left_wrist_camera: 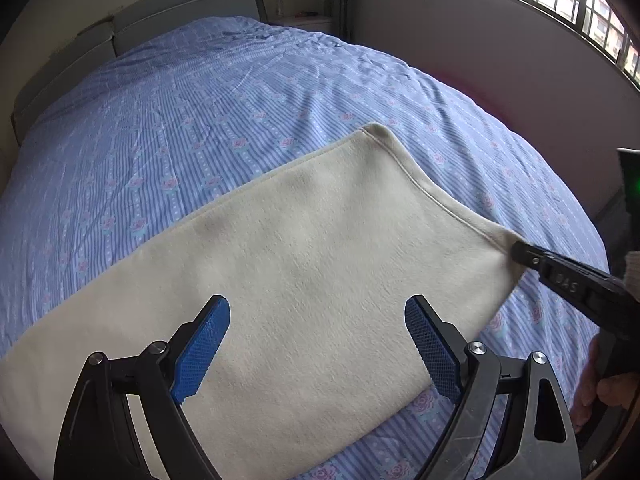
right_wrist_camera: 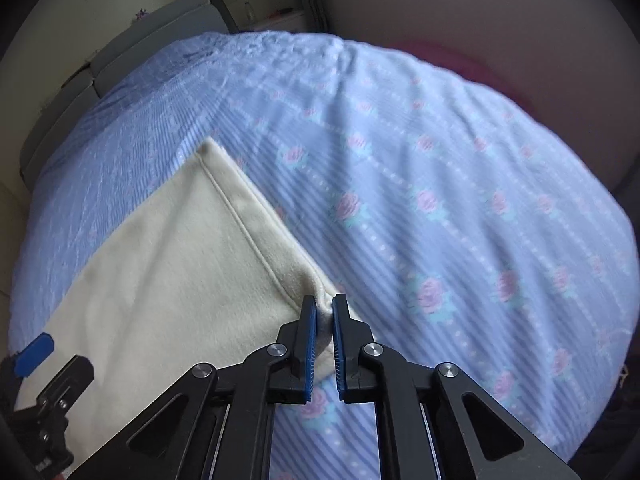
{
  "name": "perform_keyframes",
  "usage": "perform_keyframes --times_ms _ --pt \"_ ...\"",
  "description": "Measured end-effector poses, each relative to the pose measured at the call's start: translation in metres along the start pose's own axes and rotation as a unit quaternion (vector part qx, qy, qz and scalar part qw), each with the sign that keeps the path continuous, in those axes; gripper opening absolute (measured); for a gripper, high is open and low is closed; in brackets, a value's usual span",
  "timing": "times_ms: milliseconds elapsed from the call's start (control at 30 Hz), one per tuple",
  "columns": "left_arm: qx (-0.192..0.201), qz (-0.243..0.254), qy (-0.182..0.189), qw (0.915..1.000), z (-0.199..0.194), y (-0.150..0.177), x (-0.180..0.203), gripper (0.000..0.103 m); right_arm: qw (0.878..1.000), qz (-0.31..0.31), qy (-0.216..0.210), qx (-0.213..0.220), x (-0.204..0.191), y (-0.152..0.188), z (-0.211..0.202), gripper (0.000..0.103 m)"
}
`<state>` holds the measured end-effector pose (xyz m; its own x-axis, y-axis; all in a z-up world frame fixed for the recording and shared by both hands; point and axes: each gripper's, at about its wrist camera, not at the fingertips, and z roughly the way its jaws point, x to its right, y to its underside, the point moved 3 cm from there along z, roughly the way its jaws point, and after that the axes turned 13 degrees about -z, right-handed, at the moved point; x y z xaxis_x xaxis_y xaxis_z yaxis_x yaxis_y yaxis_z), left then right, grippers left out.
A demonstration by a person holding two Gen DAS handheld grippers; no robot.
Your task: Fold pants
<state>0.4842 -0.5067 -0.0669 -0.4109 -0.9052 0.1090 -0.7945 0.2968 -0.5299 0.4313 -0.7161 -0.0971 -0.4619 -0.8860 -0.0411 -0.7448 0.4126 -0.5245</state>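
On the blue floral bedspread [left_wrist_camera: 240, 120], the cream pants [left_wrist_camera: 300, 280] are lying flat, their lower-left part running out of frame. The left gripper [left_wrist_camera: 318, 344] is hovering over them with jaws spread wide. The right gripper [right_wrist_camera: 324, 320] is reaching in low, its jaws pinching the hem corner.

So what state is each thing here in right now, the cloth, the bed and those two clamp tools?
Pants: cream, laid flat on the bed, one hem corner pinched.
Right gripper: jaws shut on that hem corner.
Left gripper: jaws wide open above the pants, holding nothing.
Bedsheet: spread out, lightly wrinkled.
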Motion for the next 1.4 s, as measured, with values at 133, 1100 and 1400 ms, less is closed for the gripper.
perform_keyframes --times_ms 133,1100,1400 --pt "0.001 0.012 -0.001 0.9999 0.001 0.000 0.006 0.090 1.000 -0.004 -0.001 -0.020 0.005 0.009 0.009 0.008" --pt "-0.070 0.207 0.140 0.9657 0.090 -0.119 0.027 0.089 0.963 0.263 -0.057 0.004 0.019 0.061 0.013 0.051" --pt "-0.137 0.202 0.206 0.9477 0.144 -0.170 0.066 0.088 0.950 0.308 -0.051 0.010 0.023 0.062 0.022 0.051"
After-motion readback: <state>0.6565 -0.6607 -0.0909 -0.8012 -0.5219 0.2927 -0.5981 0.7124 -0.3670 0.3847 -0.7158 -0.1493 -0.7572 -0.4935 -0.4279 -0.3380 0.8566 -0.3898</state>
